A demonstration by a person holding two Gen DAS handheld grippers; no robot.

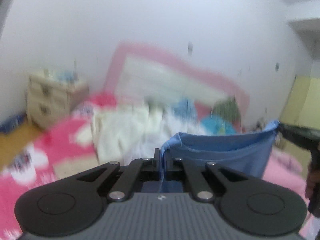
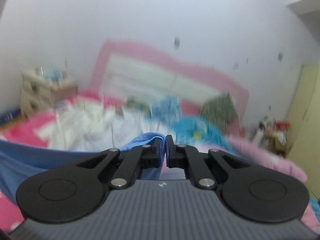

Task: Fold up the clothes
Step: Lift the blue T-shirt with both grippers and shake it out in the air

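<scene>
Soft blue cloth (image 1: 224,150) taut, creased, corners pinched.

Motion blur smears the bed (image 1: 66,140), clothes pile (image 2: 90,126) and drawer unit (image 1: 50,98); blue garment (image 2: 30,160) cut off at frame edge.

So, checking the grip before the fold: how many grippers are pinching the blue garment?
2. The left gripper pinches one top corner of the blue garment; the right gripper pinches the other corner. The cloth hangs stretched between them.
</scene>
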